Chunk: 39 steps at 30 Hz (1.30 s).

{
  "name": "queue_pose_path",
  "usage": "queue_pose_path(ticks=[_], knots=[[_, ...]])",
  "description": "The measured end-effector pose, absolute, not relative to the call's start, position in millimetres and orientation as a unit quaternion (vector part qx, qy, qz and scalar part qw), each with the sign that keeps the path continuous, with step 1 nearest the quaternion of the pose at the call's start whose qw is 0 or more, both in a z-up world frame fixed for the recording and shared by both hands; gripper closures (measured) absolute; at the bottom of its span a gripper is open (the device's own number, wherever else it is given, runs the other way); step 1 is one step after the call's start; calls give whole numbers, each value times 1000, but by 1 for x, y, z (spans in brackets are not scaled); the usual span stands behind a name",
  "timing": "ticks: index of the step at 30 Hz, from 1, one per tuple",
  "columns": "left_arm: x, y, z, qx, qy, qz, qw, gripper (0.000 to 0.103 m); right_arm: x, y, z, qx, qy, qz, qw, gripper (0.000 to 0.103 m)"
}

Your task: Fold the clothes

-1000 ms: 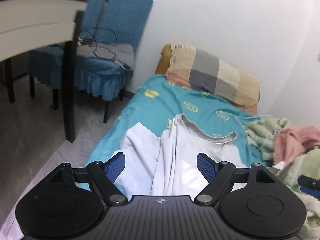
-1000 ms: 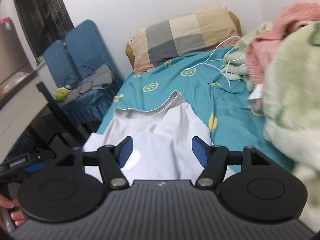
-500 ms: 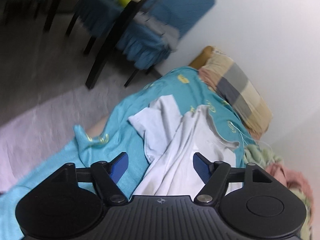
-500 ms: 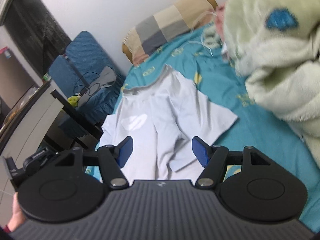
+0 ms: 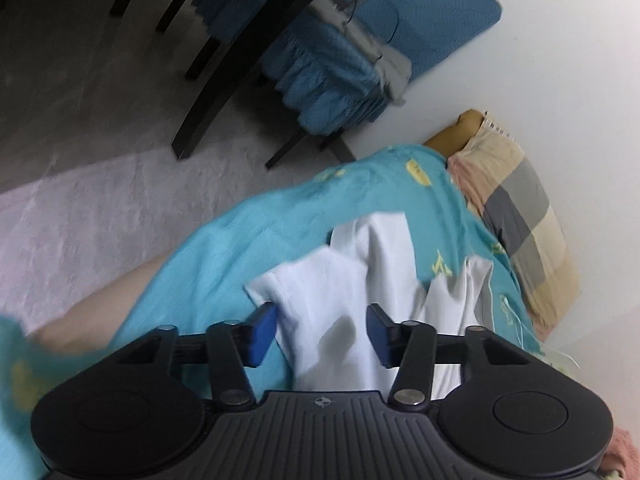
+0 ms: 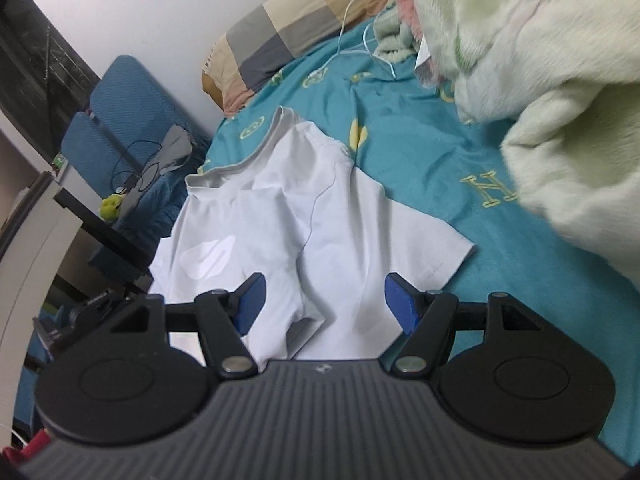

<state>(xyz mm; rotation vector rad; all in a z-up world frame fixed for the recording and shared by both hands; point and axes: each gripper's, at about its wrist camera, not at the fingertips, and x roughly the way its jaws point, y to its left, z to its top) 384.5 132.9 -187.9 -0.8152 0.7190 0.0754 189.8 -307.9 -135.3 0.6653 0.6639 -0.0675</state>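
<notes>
White shirt (image 6: 288,216) lying crumpled on the teal sheet (image 6: 420,152), toward the bed's left edge, collar pointing to the pillow (image 6: 288,36) at the head. Right sleeve spread flat toward mid-bed; left sleeve reaching the bed's left edge; body bunched in long ridges, hem end nearest the grippers. Not yet flattened, no fold made; task judged at its start.

Left gripper (image 5: 322,334) poised over the left sleeve (image 5: 316,292) near the bed's left edge, jaws partly apart, nothing between the pads but loose cloth below; no hold seen. Tilt toward the edge judged as lining up on the sleeve or side seam.

Right gripper (image 6: 322,304) poised over the lower body of the shirt, jaws wide apart, empty. Placement on the opposite side judged as preparing a two-handed pull to spread the cloth.

Green blanket (image 6: 540,80) heaped along the bed's right edge, close to the right sleeve; likely to crowd any spreading toward that side. White cable (image 6: 360,32) trailing across the sheet near the pillow, clear of the shirt. Blue chair (image 6: 132,120) beside the bed's left edge, with a grey cloth and cord on its seat.

Risk noted: shirt partly overhanging the left edge, liable to slip off if tugged that way.
</notes>
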Motion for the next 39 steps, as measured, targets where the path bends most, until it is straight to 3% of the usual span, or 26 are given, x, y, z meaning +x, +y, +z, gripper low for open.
queue_pose_path(ticks=[1,3,16,20,25,26,30,33,39], knots=[[390,132,-189,-385,339,34,857,69,195,-308,-140,321,322,-32,890,35],[397,129,-187,-368,338,38,865,100,200,-309,-146,318,327,-37,889,35],[359,185,-120,-318,293,73,899,100,189,-306,-137,308,316,-47,896,35],[346,204,-130,-288,328,128,890,100,188,-304,-135,297,316,-51,900,35],[349,214,-156,-325,352,101,872,99,193,-303,-139,292,326,-51,898,35],[351,216,-157,-334,353,93,869,97,193,-302,-140,293,328,-50,897,35],[359,224,-155,-351,343,76,868,68,193,-301,-141,295,332,-47,895,35],[382,225,-155,-303,336,79,888,57,193,-301,-142,297,334,-42,893,35],[455,198,-167,-217,350,38,910,45,201,-299,-148,290,339,-44,894,35]])
